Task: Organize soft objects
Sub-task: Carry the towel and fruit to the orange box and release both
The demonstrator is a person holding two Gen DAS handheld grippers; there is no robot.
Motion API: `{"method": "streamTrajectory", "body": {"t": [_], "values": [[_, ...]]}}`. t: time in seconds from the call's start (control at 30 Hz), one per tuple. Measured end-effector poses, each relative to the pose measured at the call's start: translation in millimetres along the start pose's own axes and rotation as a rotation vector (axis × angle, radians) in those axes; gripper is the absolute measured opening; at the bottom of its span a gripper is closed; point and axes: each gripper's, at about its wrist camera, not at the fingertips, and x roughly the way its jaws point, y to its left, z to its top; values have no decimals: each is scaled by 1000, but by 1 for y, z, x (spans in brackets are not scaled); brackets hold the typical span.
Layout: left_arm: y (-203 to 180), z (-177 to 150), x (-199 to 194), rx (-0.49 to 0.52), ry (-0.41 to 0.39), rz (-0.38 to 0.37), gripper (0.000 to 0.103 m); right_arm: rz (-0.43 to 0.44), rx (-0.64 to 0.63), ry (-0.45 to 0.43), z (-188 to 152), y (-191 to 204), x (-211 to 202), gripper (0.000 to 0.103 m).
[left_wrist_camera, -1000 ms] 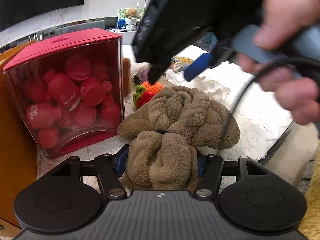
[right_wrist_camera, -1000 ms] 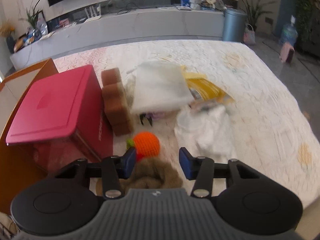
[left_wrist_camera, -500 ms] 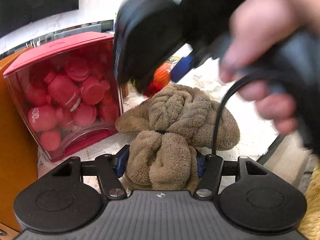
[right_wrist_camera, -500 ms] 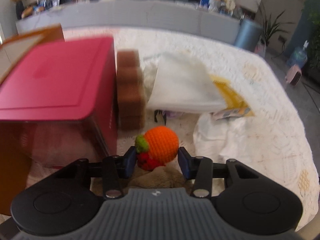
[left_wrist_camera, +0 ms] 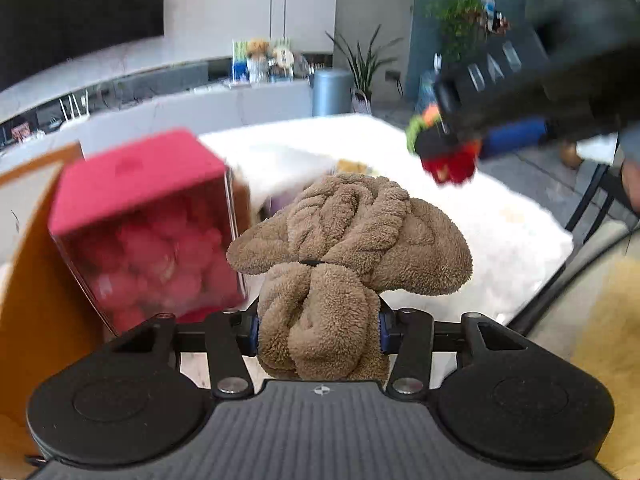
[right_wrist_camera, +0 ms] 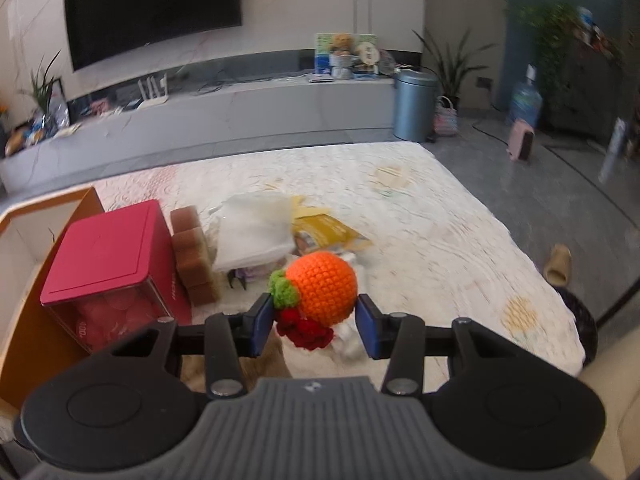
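Observation:
A brown fleece bundle, tied in the middle by a dark band, hangs in front of my left gripper. Its jaws are closing and the blue pads press into the bundle's near lobe. In the right wrist view my right gripper is shut on an orange crocheted toy with a green leaf and a red part below, held above the bed. The left wrist view shows that same right gripper at the upper right, with the crocheted toy between its fingers.
A red-lidded clear box of red bottles stands at the left, beside an orange wooden frame. Brown sponge blocks, a white folded cloth and a yellow packet lie on the white bedspread. A slipper sits on the floor.
My right gripper closed on the crocheted toy and lifted it off the bed, up and to the right. My left gripper rose with the brown bundle, squeezing it tighter.

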Motion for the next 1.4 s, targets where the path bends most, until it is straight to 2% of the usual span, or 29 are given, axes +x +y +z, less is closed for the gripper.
{"method": "streamTrajectory", "body": {"t": [0.1, 0.2, 0.4, 0.57, 0.7, 0.8, 0.87, 0.97, 1.17, 1.23, 1.3, 1.33, 1.4], "values": [[-4, 9, -17, -18, -34, -10, 56, 72, -1, -42, 1, -9, -18, 45], [-1, 16, -33, -23, -62, 10, 56, 85, 0, -94, 3, -8, -39, 45], [13, 25, -63, -31, -66, 145, 56, 143, -14, -195, 11, 10, -88, 45], [60, 31, -103, -171, -97, 263, 56, 290, 9, -259, 21, 49, -115, 45], [109, 25, -125, -301, -121, 372, 57, 356, 8, -238, 21, 97, -112, 45], [139, 15, -129, -351, -114, 402, 57, 380, -62, -216, 15, 138, -102, 45], [154, 3, -132, -393, -97, 454, 57, 408, -105, -181, 10, 163, -91, 45], [164, 2, -123, -401, -55, 539, 57, 425, -147, -136, 2, 193, -73, 45], [179, -11, -120, -408, -8, 527, 61, 430, -237, -88, -10, 225, -47, 45], [175, -12, -117, -369, 15, 550, 70, 429, -240, -79, -12, 226, -41, 44], [170, -12, -117, -355, 39, 573, 75, 420, -233, -74, -12, 223, -38, 44], [170, -11, -117, -367, 36, 573, 85, 415, -229, -71, -12, 221, -37, 44], [170, -11, -124, -388, -12, 552, 90, 413, -221, -72, -12, 220, -38, 41]]}}
